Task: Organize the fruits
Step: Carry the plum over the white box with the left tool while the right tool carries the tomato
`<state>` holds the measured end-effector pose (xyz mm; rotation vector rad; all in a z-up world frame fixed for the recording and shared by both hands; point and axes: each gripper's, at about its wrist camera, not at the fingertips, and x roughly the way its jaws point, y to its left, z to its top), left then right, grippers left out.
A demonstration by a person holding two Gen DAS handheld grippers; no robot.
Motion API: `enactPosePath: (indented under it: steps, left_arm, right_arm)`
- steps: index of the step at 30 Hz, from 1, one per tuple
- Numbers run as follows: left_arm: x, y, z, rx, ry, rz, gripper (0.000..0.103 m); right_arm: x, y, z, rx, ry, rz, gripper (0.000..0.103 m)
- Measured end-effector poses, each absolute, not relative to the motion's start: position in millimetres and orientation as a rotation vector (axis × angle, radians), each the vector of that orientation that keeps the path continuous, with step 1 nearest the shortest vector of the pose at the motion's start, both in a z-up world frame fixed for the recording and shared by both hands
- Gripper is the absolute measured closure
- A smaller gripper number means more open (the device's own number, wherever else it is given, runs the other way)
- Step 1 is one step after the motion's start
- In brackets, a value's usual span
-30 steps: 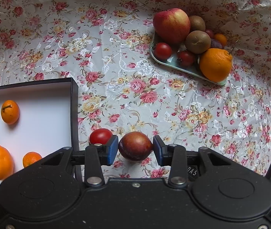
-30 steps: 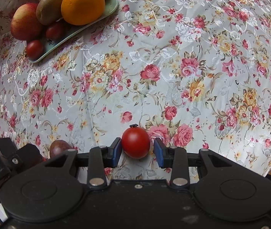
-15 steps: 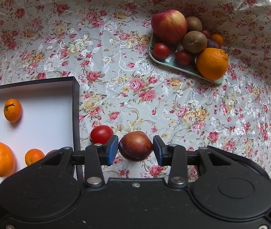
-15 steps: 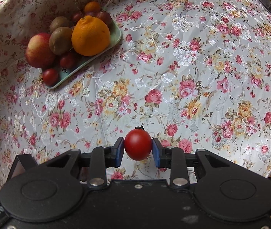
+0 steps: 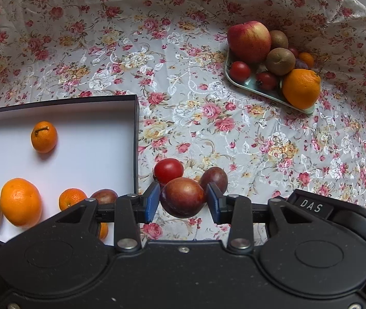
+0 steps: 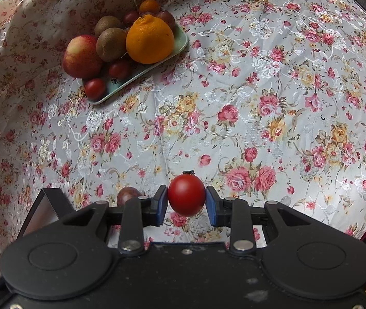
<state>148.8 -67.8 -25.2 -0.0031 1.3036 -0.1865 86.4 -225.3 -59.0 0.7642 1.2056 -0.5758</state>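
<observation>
Your left tool [image 5: 182,200] is clenched on a dark red plum [image 5: 182,197] low in the frame's centre, with a red tomato [image 5: 168,170] and a second plum [image 5: 215,179] lying on the floral table [image 5: 183,118] just behind it, while your right tool [image 6: 186,202] grips a tomato [image 6: 186,195] at lower centre of its frame. To the left of your left tool sits the white-lined box [image 5: 87,152] holding oranges, a kiwi and another plum. The green tray [image 5: 254,85] piled with apple, kiwis, orange and tomatoes lies at upper right.
</observation>
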Motion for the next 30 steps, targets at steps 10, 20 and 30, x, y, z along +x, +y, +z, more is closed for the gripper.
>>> enactPosePath:
  steps: [10,20,30]
  left_arm:
    - [151,-24,-19,-0.015,1.256,-0.102,0.055]
    - [167,37,-13,-0.083,1.221,0.015,0.055]
    - [170,94,-16,-0.110,1.206,0.107,0.055]
  right_arm:
    - [98,-184,-54,0.730,1.186,-0.501,0.070]
    - [121,-133,-46,0.665,1.141,-0.382,0.070]
    - [137,-68,-47,0.576,1.132,-0.280,0.070]
